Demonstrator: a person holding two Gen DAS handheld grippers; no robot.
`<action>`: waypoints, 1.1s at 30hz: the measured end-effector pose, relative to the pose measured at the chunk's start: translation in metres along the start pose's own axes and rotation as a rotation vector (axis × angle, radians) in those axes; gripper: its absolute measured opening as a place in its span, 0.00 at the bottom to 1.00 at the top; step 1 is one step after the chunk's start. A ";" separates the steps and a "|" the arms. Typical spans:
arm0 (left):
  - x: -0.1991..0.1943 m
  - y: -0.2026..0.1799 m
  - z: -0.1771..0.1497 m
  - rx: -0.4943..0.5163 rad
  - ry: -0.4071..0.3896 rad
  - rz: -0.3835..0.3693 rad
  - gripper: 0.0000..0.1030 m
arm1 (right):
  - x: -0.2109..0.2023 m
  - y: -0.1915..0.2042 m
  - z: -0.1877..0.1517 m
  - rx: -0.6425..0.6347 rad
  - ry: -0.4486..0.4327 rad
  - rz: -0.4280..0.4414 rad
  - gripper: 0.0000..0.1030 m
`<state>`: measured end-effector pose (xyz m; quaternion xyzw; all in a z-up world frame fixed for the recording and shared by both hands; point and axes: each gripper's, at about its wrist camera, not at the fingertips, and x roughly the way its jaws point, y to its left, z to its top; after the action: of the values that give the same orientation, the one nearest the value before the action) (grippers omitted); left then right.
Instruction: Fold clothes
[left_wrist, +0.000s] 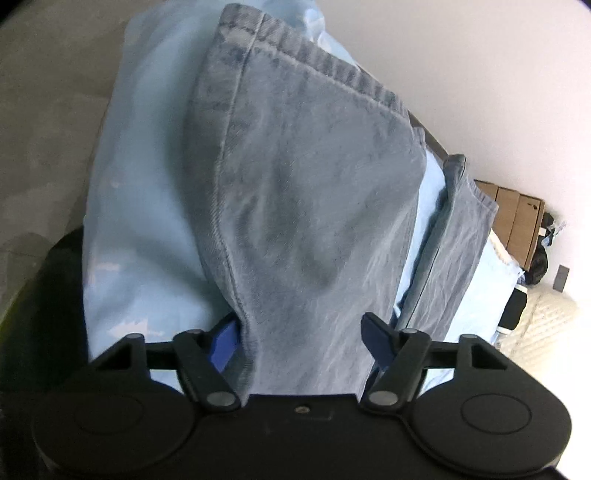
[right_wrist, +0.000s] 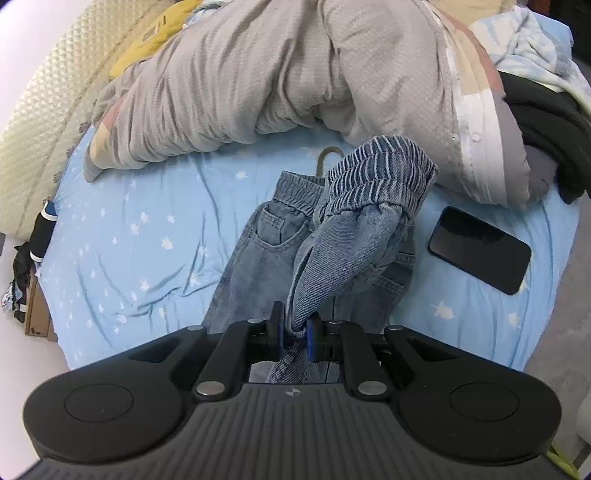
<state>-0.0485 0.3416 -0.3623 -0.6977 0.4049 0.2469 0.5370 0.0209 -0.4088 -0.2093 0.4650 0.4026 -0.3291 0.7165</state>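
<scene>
Right gripper is pinched tight on a bunched bit of the jeans mid-frame on the bed; left gripper gapes wide around a leg, gripping nothing. That leg could just slide off, or the fold drags onto the phone.

1. Both views are lit by soft, even daylight; no hard shadow edges are seen.
2. In the left wrist view the white wall is overexposed, and the denim is rendered soft and blurred at close range.
3. In the right wrist view the blue bed sheet is brightly lit and fairly sharp; a soft shadow is cast under the grey quilt.
4. A dull sheen is shown on the black phone.
5. Strong fisheye bending and dark vignetted corners are seen at the edges of both views.
</scene>
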 end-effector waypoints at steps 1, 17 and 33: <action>0.001 -0.001 0.000 0.004 -0.003 0.018 0.39 | 0.000 -0.002 0.001 0.002 0.001 -0.004 0.11; -0.059 -0.099 -0.041 0.180 -0.144 0.004 0.02 | -0.001 -0.009 -0.003 0.141 -0.041 -0.022 0.11; 0.089 -0.295 -0.097 0.437 -0.067 0.104 0.02 | 0.072 0.033 0.046 0.271 -0.080 -0.065 0.11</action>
<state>0.2365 0.2504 -0.2407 -0.5346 0.4659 0.2036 0.6750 0.0943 -0.4468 -0.2486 0.5306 0.3408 -0.4218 0.6515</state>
